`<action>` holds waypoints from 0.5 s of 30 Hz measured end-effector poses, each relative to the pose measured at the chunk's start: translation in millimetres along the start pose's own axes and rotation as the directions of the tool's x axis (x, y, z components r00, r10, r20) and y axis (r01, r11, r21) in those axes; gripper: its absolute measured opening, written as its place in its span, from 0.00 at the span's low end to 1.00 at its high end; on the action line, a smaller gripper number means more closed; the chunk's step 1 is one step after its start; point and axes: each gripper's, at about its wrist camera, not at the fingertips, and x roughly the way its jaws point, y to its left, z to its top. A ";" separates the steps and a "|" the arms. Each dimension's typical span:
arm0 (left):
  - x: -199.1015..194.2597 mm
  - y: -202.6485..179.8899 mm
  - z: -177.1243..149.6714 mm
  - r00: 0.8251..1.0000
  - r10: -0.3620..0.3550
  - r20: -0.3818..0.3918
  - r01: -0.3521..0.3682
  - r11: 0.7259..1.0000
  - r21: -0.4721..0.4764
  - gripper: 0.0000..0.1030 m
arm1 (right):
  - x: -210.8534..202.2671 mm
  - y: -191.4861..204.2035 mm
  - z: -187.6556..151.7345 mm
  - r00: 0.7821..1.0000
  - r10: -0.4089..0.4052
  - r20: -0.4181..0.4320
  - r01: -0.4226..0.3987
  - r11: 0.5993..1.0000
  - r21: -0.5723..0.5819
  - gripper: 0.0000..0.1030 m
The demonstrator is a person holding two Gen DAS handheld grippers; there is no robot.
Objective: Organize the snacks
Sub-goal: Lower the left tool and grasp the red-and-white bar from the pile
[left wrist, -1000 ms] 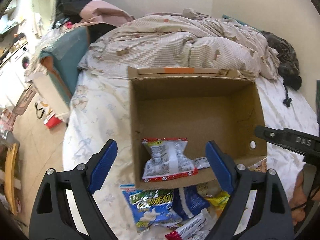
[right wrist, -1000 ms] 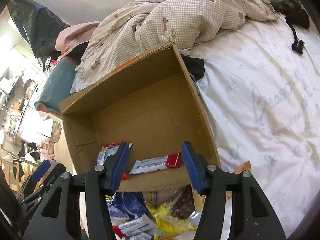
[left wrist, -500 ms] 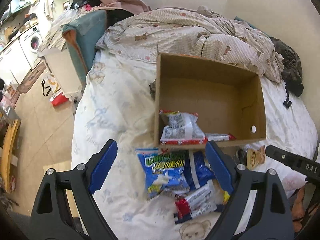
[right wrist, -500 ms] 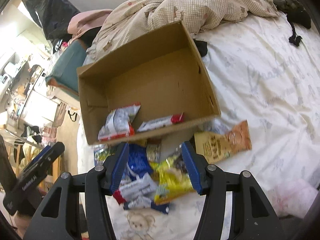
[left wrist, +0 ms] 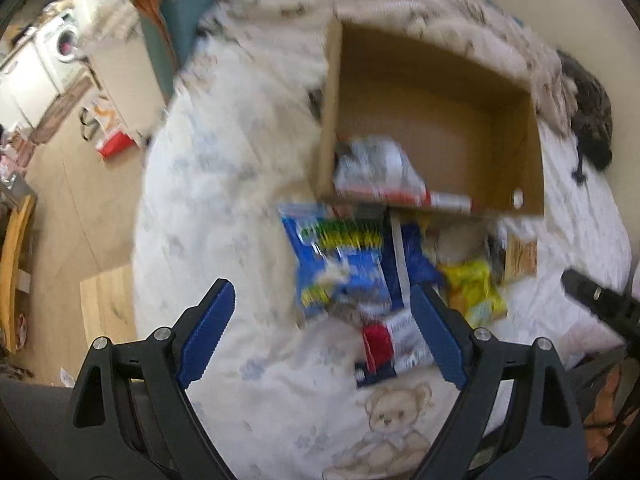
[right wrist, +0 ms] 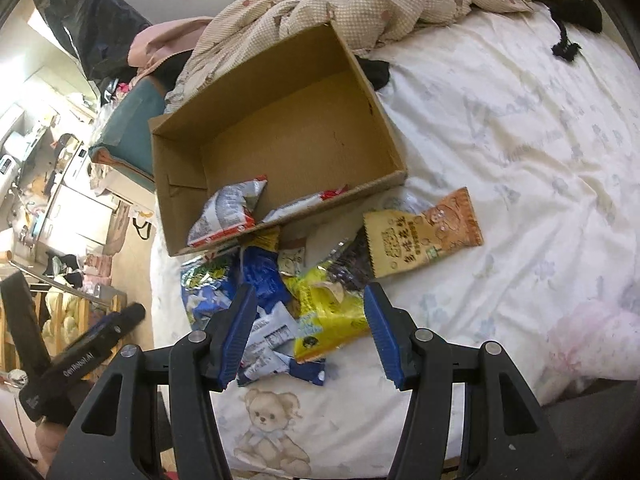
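An open cardboard box (right wrist: 372,92) (left wrist: 532,148) lies on the bed. Inside it are a white and red snack bag (right wrist: 224,212) (left wrist: 372,168) and a red and white bar (right wrist: 308,202). In front of the box lies a pile of snacks: a blue bag (left wrist: 340,256) (right wrist: 260,276), a yellow bag (right wrist: 328,312) (left wrist: 476,288), an orange and tan packet (right wrist: 420,236) and a white and red pack (left wrist: 400,340). My left gripper (left wrist: 324,328) is open and empty above the pile's near left. My right gripper (right wrist: 308,332) is open and empty above the yellow bag.
A crumpled checked duvet (right wrist: 380,0) lies behind the box. Dark clothing (right wrist: 568,8) sits at the far right of the bed. The bed's left edge (left wrist: 140,240) drops to a wooden floor (left wrist: 72,200) with clutter. A teddy bear print (right wrist: 272,412) marks the sheet near me.
Both grippers have pulled back from the box toward me, so the snack pile now lies between the fingers. The left wrist view is blurred by motion. Both stay open.
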 end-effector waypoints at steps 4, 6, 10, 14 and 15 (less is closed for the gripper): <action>33.8 -22.9 -14.1 0.990 -0.039 -0.135 0.047 0.997 0.059 0.85 | 0.8 -8.8 -2.0 1.000 -0.010 -0.010 0.011 1.000 0.013 0.57; 45.9 -32.9 -18.7 0.984 -0.047 -0.171 0.061 0.995 0.080 0.85 | 0.6 -12.7 -2.5 1.000 -0.011 -0.014 0.011 1.000 0.023 0.57; 69.7 -59.3 -23.3 0.980 0.001 -0.201 0.039 0.980 0.194 0.84 | -0.4 -20.5 -1.6 1.000 -0.008 -0.012 0.008 0.999 0.045 0.57; 86.7 -80.4 -29.2 0.980 0.063 -0.187 -0.001 0.950 0.314 0.77 | -0.2 -26.9 -0.2 1.000 -0.012 -0.018 0.013 0.998 0.062 0.57; 89.5 -84.5 -30.1 0.979 0.054 -0.197 0.013 0.946 0.325 0.75 | 0.1 -28.6 -0.3 1.000 -0.011 -0.020 0.013 0.998 0.067 0.57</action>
